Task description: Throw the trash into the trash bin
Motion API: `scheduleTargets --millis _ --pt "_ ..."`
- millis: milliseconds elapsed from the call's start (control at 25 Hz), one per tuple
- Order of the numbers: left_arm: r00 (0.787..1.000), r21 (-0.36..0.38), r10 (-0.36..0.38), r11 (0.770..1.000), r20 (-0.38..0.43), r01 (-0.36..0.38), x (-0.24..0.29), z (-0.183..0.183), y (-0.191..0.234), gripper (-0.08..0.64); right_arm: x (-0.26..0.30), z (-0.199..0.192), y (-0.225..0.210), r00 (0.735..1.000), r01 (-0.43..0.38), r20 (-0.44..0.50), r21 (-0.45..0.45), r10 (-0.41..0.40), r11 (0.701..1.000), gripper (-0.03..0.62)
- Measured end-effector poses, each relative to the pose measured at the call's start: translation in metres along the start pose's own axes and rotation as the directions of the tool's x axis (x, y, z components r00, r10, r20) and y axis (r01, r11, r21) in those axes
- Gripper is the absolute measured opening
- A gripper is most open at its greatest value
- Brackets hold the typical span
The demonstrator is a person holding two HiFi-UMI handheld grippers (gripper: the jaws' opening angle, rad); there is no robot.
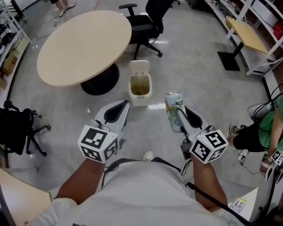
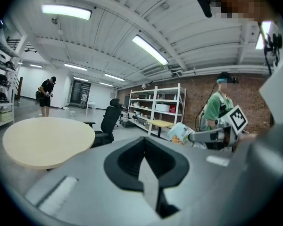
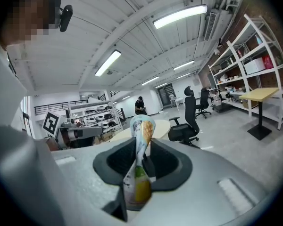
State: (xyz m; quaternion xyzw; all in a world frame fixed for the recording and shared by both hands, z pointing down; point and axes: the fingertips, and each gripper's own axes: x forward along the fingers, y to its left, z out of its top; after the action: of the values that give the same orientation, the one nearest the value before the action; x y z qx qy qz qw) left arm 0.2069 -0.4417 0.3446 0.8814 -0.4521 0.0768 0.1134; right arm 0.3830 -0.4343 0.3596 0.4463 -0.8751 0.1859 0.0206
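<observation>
The white trash bin (image 1: 140,99) stands on the floor ahead with its lid (image 1: 139,67) tipped back; some trash lies inside. My right gripper (image 1: 177,113) is shut on a dented drink can (image 1: 172,106) with green and yellow print, held upright to the right of the bin and nearer to me. In the right gripper view the can (image 3: 142,126) sticks up between the jaws of the right gripper (image 3: 140,147). My left gripper (image 1: 121,108) points at the bin from just in front of it, shut and empty. In the left gripper view the left gripper (image 2: 144,163) has its jaws together, and the can (image 2: 180,133) shows off to the right.
A round beige table (image 1: 82,46) stands left of the bin and a black office chair (image 1: 148,18) behind it. A small desk (image 1: 247,34) and shelving run along the right. A seated person in green (image 1: 269,128) is at the right edge; another black chair (image 1: 14,126) is at the left.
</observation>
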Motion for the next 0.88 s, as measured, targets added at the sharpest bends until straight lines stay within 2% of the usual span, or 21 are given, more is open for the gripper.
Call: scheduleTargets --millis 200,360,520,880 --pt "0.999 -0.003 0.042 0.999 -0.003 -0.042 0.013 0.001 0.002 0.008 0.005 0.001 -0.018 1.000 -0.029 -0.009 0.004 0.029 1.000 0.097" --pt "0.997 0.010 0.061 0.998 -0.039 -0.061 0.012 -0.007 0.003 0.008 0.010 -0.006 -0.025 0.999 -0.044 -0.015 0.025 0.044 0.999 0.097" --pt "0.994 -0.012 0.087 0.996 -0.066 -0.088 0.010 -0.014 0.007 0.008 0.016 -0.012 -0.027 0.998 -0.063 -0.021 0.047 0.064 0.997 0.097" --pt "0.994 -0.004 0.059 0.998 -0.097 -0.059 0.027 -0.018 0.011 0.008 0.022 -0.020 -0.036 0.999 -0.044 -0.015 0.081 0.045 0.996 0.097"
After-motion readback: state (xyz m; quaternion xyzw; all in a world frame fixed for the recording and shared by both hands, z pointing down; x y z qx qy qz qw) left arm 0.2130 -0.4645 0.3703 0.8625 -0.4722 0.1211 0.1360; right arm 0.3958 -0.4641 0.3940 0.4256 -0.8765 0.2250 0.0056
